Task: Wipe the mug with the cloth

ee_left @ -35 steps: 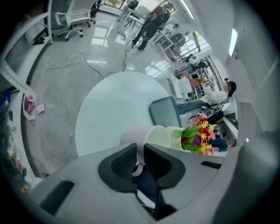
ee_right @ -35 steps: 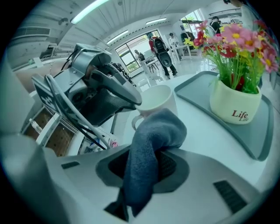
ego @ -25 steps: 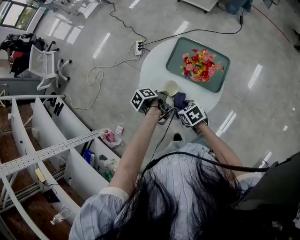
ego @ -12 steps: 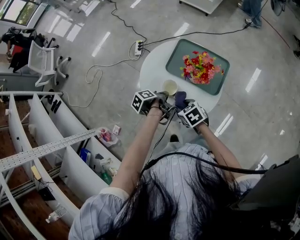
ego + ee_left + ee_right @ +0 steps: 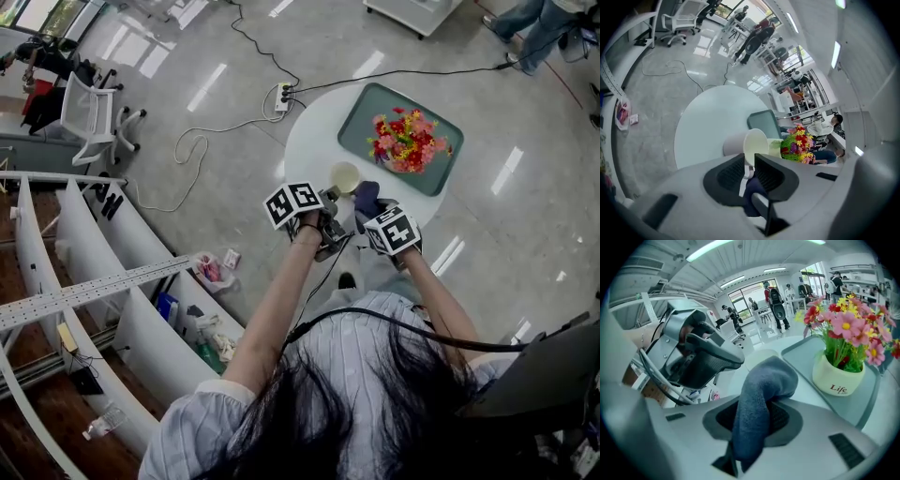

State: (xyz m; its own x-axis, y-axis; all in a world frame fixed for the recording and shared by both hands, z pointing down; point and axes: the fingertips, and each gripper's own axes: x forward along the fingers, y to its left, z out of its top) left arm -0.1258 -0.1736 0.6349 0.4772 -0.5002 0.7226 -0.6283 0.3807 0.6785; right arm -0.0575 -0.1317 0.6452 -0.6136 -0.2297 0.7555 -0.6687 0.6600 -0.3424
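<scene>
- Far left of the head view: a white chair (image 5: 89,117) stands on the floor, with white shelving (image 5: 94,272) curving below it.
- A cable (image 5: 202,141) snakes across the floor to a power strip (image 5: 284,96), just left of the round white table (image 5: 309,141).
- My left gripper (image 5: 331,195) sits left of centre, over the table's near edge. In the left gripper view its jaws are nearly pressed together, pinching a thin white part of the mug (image 5: 344,177), which looks like the handle.
- The mug is near the table's near edge, just ahead of the left gripper. In the left gripper view it appears tipped, mouth facing the right of the frame. I cannot tell whether it rests on the table.
- The cloth (image 5: 366,197), blue-grey, is just right of the mug. I cannot tell whether they touch.
- My right gripper (image 5: 368,208) has its jaws clamped on the cloth. In the right gripper view the cloth bulges out past the jaw tips and hangs down behind them.
- Right of centre, on the table's far side, lies a green tray (image 5: 356,112) holding flowers (image 5: 410,139) in a pale pot (image 5: 836,373).
</scene>
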